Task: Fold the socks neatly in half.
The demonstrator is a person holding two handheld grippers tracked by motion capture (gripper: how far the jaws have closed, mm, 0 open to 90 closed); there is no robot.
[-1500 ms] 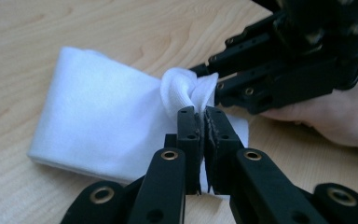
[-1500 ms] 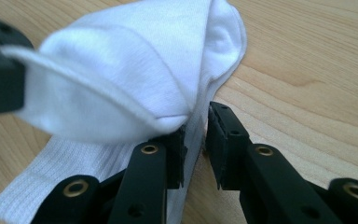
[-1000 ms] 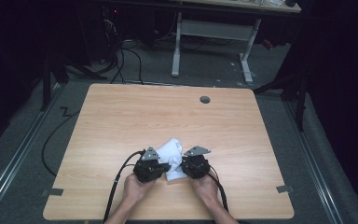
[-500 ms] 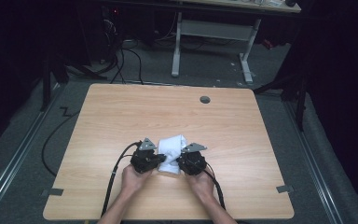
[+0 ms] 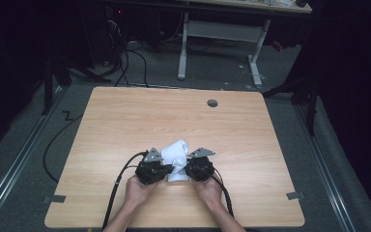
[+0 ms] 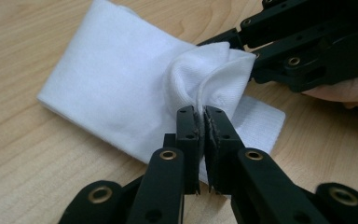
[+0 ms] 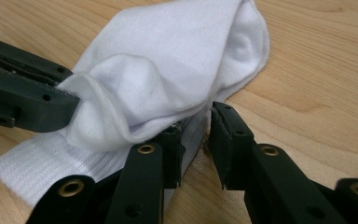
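Partly hidden, the white sock (image 5: pixel 176 155) lies near the front middle of the bench (image 5: pixel 125 121), its near end covered in the high view by the two hand-held grippers. In that view its long axis runs roughly away from the person, tilted a little to the right; which end is the toe cannot be made out there.

The left hand-held gripper (image 6: pixel 202 119) is clamped on a pinched-up fold of the sock's upper layer, its jaws pressed together with the fabric bunched between the tips. The fold stands up from the sock, and the ribbed cuff lies flat on the wood just behind it.

The right hand-held gripper (image 7: pixel 196 122) sits at the sock's edge close to the cuff. Its jaws stand apart and have just been opening; a strip of ribbed fabric lies in the gap beside one jaw, and the pads do not press on it. The cuff is cut off behind that jaw.

Both hands (image 5: pixel 140 188) come in from the bench's front edge, the grippers just beside each other with the sock between them.
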